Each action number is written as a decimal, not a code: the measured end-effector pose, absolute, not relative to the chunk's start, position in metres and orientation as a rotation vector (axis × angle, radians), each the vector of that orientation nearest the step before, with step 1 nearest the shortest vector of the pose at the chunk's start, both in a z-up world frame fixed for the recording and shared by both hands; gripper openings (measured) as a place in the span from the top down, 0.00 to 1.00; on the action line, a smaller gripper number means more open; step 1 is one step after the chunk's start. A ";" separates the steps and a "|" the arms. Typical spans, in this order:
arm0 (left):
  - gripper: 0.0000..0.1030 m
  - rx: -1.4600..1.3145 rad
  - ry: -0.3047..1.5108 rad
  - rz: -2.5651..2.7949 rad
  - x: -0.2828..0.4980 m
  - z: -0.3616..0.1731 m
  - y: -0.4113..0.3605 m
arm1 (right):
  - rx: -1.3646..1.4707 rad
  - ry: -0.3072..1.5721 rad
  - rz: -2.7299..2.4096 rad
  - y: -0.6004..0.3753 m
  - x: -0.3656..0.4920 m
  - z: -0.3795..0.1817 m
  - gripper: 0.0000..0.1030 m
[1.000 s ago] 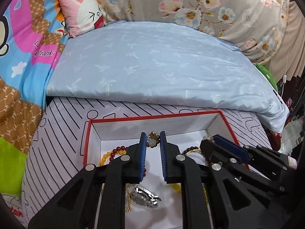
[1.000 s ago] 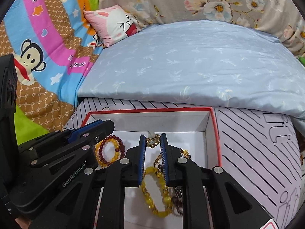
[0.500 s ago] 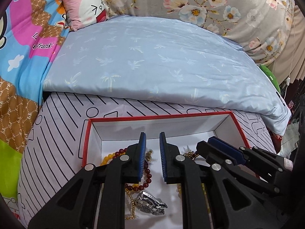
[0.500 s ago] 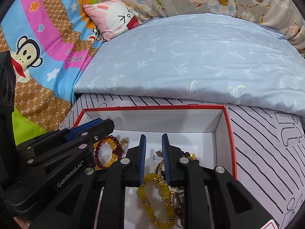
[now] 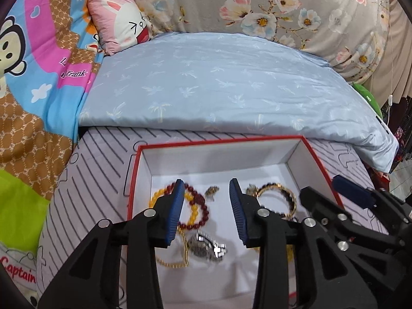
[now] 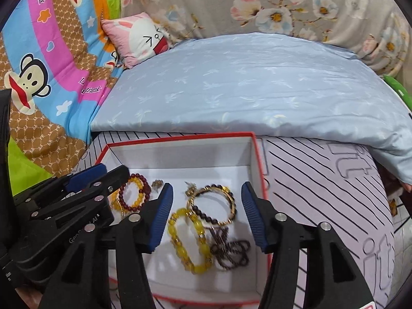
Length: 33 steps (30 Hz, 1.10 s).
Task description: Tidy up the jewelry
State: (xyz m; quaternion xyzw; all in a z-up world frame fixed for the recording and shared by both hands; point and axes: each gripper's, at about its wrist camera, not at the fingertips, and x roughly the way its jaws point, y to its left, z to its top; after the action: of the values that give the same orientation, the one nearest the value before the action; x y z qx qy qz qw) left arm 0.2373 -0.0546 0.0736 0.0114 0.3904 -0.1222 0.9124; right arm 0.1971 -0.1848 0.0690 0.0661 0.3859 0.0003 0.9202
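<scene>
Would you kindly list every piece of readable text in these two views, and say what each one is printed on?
"Captain": red lettering on the cartoon blanket, at its lower left edge in the left wrist view.
"frank": on the blanket's pink stripe; the letters before it are folded out of sight.
"Paul frank": upper pink stripe, right wrist view.
"Gen... AI": partly hidden print on the left gripper.
"it": large outlined letters on the striped sheet.

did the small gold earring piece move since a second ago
Yes. The small gold earring piece was between both tools' tips above the red-rimmed box; now it lies on the box floor, both tools open.
</scene>
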 end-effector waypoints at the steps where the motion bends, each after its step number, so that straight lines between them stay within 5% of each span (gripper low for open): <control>1: 0.66 0.032 0.805 -0.246 0.232 0.073 -0.055 | 0.130 0.795 -0.013 -0.185 0.192 0.069 0.46; 5: 0.50 0.064 0.799 -0.210 0.206 0.074 -0.055 | 0.125 0.812 -0.048 -0.185 0.170 0.070 0.41; 13: 0.38 0.064 0.836 -0.165 0.177 0.078 -0.045 | 0.088 0.812 -0.115 -0.178 0.135 0.076 0.32; 33: 0.37 0.054 0.876 -0.124 0.156 0.079 -0.031 | 0.106 0.827 -0.118 -0.165 0.113 0.078 0.29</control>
State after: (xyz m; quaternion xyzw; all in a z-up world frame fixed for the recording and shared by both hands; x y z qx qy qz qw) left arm 0.1564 -0.0313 0.0788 0.0262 0.4236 -0.0600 0.9035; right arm 0.1131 -0.1655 0.0778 0.0516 0.4013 -0.0575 0.9127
